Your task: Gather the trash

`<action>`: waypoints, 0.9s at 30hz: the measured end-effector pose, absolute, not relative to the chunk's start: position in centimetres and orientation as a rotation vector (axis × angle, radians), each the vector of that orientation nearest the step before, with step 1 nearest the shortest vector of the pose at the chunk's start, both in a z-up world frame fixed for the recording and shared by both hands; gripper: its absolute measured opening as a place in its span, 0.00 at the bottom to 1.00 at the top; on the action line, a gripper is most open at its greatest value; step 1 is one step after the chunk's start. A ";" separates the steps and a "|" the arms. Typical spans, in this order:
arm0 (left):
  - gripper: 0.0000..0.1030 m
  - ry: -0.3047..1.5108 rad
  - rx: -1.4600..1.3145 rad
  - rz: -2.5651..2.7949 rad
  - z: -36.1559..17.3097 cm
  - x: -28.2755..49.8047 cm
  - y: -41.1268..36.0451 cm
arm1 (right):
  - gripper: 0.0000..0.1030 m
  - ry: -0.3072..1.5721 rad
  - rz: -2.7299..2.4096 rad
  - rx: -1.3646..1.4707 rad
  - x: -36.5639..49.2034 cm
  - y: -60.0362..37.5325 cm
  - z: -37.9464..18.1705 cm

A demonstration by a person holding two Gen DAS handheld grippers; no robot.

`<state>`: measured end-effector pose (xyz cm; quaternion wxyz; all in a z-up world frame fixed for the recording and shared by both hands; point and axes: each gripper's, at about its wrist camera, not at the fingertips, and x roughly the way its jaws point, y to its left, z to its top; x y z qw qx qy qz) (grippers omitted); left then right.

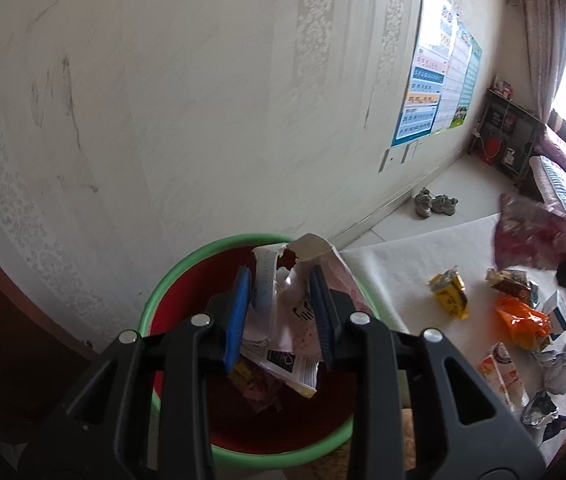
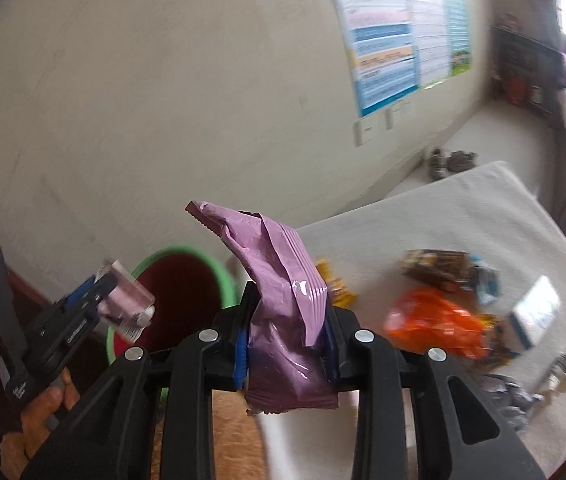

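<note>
My left claw grips a crumpled white wrapper right over the green-rimmed bin, while my right claw pinches a purple packet above the table, not yet over the bin. The white wrapper is wide and stiff; if I let go off-centre, I reckon it could catch the rim and slide to the floor. The purple packet droops loosely and might slip out mid-swing. More litter, like the orange bag, waits on the table.
</note>
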<state>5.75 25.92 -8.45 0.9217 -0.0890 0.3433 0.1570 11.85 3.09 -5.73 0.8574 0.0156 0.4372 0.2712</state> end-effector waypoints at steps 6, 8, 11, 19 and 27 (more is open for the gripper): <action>0.29 0.760 -0.250 0.374 -10.4 5.4 28.5 | 0.28 0.977 0.651 -0.043 11.8 7.8 -8.0; 0.29 0.765 -0.261 0.382 -10.7 5.3 28.9 | 0.29 0.995 0.660 -0.058 12.2 9.0 -8.5; 0.29 0.771 -0.259 0.389 -10.9 5.5 29.1 | 0.29 1.018 0.690 -0.034 12.7 10.7 -8.6; 0.30 0.793 -0.236 0.421 -11.6 5.6 29.4 | 0.58 0.991 0.785 -0.061 11.9 13.7 -7.9; 0.71 0.768 -0.242 0.487 -11.5 4.7 29.5 | 0.69 1.005 0.760 0.017 11.5 10.2 -7.6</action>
